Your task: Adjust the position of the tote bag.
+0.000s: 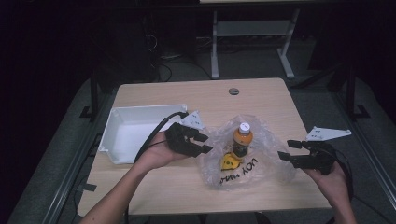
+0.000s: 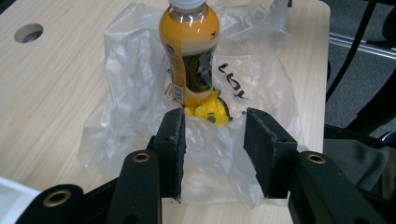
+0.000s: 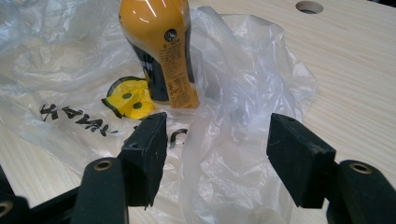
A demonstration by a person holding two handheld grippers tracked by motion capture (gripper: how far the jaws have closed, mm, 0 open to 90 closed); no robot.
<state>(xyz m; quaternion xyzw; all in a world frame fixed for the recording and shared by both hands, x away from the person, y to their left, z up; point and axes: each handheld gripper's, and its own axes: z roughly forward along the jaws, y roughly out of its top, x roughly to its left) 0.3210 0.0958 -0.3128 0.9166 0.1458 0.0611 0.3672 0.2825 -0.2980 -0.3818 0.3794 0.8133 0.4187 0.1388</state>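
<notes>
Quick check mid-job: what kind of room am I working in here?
Probably a lab or workshop bench, not a home. A bare wooden table with a cable hole stands on dark carpet, with another metal-legged desk behind it and cables on the floor.

Bottle and bag crowd the middle, edges open

An upright orange bottle (image 1: 243, 139) stands on a crumpled clear plastic bag (image 1: 261, 163) mid-table, blocking a level pass there. A white tray (image 1: 122, 122) walls off the left side. Bare table (image 1: 261, 95) lies open behind the bag around a round hole (image 1: 233, 91), and along the near edge
</notes>
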